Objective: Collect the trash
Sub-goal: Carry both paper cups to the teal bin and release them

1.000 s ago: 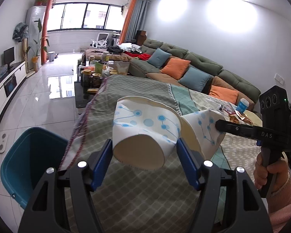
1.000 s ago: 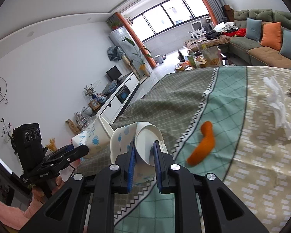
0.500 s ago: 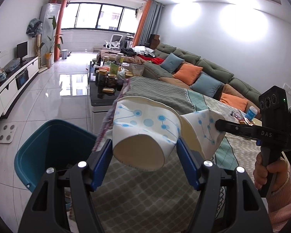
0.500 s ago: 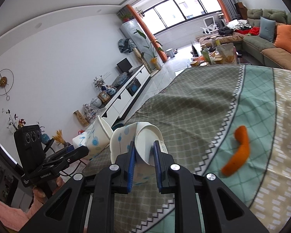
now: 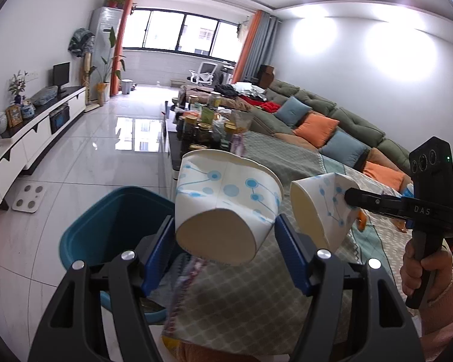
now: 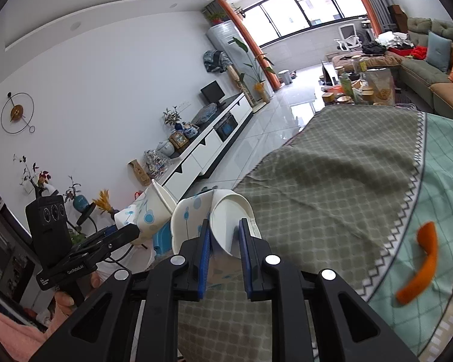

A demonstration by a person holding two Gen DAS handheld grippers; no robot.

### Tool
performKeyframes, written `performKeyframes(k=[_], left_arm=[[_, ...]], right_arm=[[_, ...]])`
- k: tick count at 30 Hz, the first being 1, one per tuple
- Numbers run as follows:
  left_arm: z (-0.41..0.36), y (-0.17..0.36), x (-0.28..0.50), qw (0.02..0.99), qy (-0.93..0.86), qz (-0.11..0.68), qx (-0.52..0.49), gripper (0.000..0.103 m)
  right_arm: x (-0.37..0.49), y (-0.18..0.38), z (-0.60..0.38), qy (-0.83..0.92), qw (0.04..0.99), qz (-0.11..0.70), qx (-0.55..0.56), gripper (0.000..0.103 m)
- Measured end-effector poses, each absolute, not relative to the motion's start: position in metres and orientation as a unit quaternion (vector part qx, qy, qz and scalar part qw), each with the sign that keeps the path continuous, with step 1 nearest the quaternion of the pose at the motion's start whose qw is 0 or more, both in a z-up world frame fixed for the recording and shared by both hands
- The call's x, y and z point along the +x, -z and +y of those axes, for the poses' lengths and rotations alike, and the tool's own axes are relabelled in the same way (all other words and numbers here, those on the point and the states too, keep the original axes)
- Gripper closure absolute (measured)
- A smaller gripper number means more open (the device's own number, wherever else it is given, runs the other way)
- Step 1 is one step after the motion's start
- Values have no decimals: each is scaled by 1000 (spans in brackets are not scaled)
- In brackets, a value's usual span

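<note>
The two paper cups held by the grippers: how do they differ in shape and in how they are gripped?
The left gripper's cup keeps its round shape, held across its body between widely spread fingers. The right gripper's cup is crushed flat, and narrow-set fingers pinch its wall. Both are white with blue dot-and-line print, both held in the air.

I am standing in a home's living room. A long olive-green sofa (image 5: 341, 120) with orange and blue cushions runs along the white wall on my right. Opposite it stands a low white TV cabinet with a black top (image 5: 36, 132), bearing a small black screen (image 5: 61, 74), vases and a framed picture. A wide window with orange curtains (image 5: 184, 34) closes the far end (glossy white floor tiles (image 5: 84, 163) mirror it).
</note>
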State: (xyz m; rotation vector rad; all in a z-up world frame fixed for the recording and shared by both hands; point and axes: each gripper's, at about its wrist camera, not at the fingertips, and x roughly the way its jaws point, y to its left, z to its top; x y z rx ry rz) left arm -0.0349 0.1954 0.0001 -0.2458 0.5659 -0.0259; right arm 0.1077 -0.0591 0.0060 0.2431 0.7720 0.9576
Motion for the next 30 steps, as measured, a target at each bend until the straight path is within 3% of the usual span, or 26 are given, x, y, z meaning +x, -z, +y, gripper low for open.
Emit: performKeyframes(k=[30], left_arm=[[244,10,-45,948,-49,281,-139,36]], right_arm=[[123,-13,26,-500,777,371,97,85]])
